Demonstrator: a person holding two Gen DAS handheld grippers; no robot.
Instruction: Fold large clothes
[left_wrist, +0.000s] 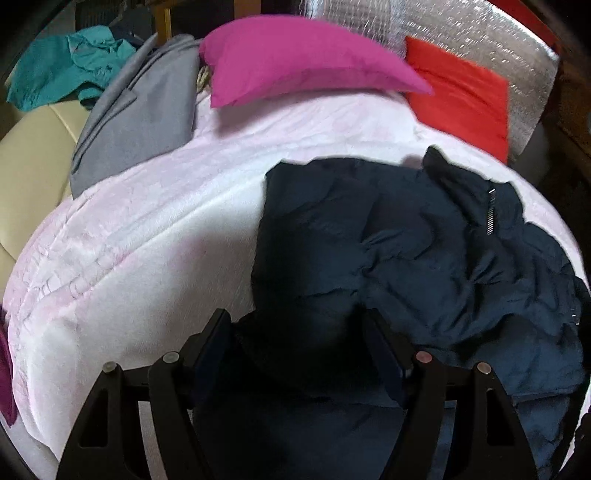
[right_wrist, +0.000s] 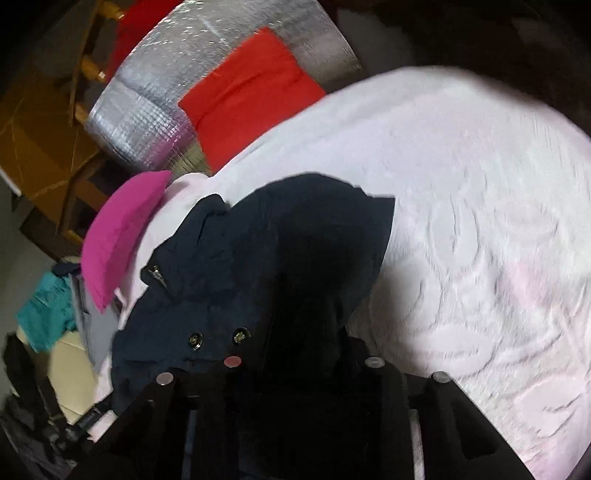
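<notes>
The dark navy jacket (left_wrist: 424, 258) lies crumpled on the pale pink blanket (left_wrist: 147, 240) of the bed, toward the near side.

The left wrist view shows the head of the bed widely: a magenta pillow (left_wrist: 295, 62), a red pillow (left_wrist: 461, 99), a grey folded cloth (left_wrist: 140, 122) and a teal garment (left_wrist: 62, 70) at the far left. It also shows a zipper on the jacket. The right wrist view shows other things: two metal snap buttons (right_wrist: 218, 336) on the jacket, a large bare part of the blanket at the right, and a wooden chair (right_wrist: 85, 70) behind a silver foil mat (right_wrist: 155, 103).

The left hand-held gripper (left_wrist: 299, 339) points steeply down; its jaws stand wide, with a fold of the jacket between them, and I cannot tell if the pads press it. The right hand-held gripper (right_wrist: 295, 354) also points down over the jacket. Its jaws are narrow, but the dark cloth hides the tips, so I cannot tell if it grips.
</notes>
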